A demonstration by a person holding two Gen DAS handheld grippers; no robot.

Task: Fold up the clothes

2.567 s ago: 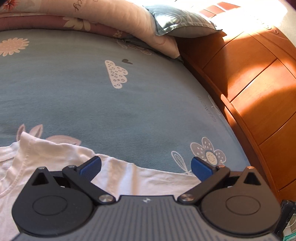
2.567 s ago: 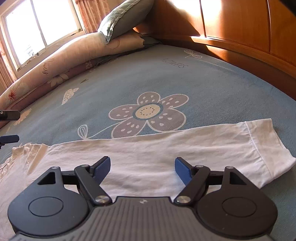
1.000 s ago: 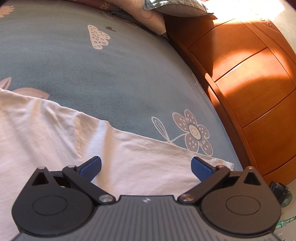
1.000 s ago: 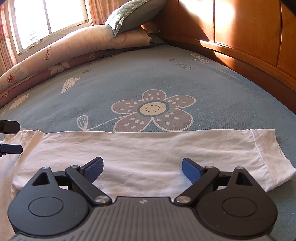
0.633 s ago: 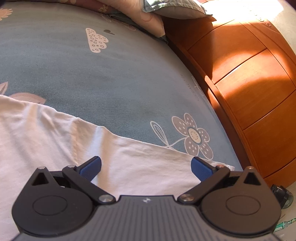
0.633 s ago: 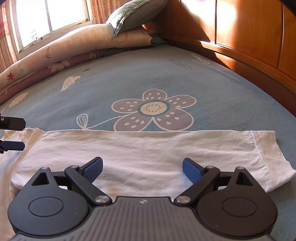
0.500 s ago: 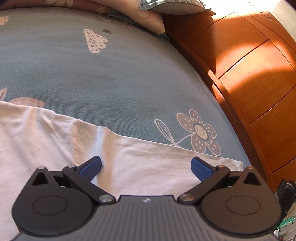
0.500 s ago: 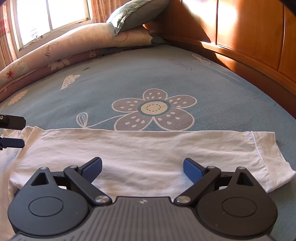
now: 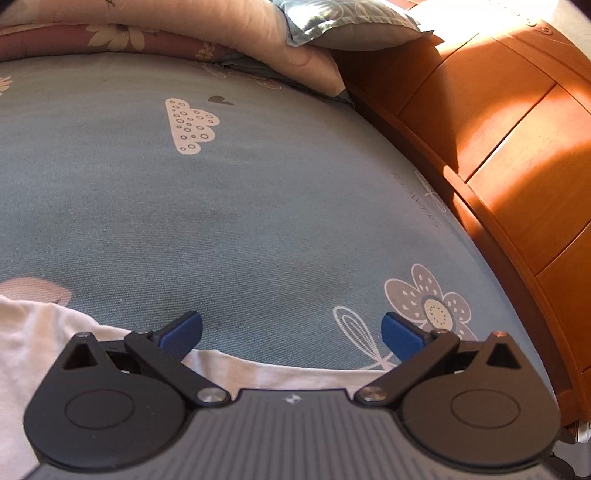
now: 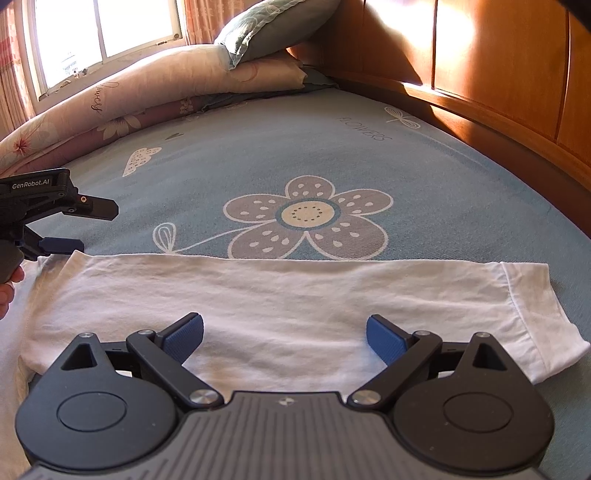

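Note:
A white T-shirt (image 10: 280,295) lies flat on the blue bedsheet (image 10: 258,155), one short sleeve (image 10: 532,317) spread to the right. My right gripper (image 10: 284,334) hovers open over the shirt's middle, nothing between its blue pads. In the left wrist view the shirt (image 9: 33,332) shows only along the bottom left, its far edge just under my left gripper (image 9: 291,332), which is open and empty. The right wrist view also catches the left gripper (image 10: 92,225) at the far left, jaws apart above the shirt's left corner.
A rolled floral quilt (image 10: 122,96) and a grey-blue pillow (image 10: 266,33) lie at the far side of the bed under a window (image 10: 103,33). A wooden headboard (image 10: 498,74) runs along the right, and the same headboard (image 9: 517,166) shows right of the left gripper.
The left gripper has drawn back toward the shirt's far edge, so less shirt shows under it. In the right wrist view it now reaches further in. The right gripper barely moved.

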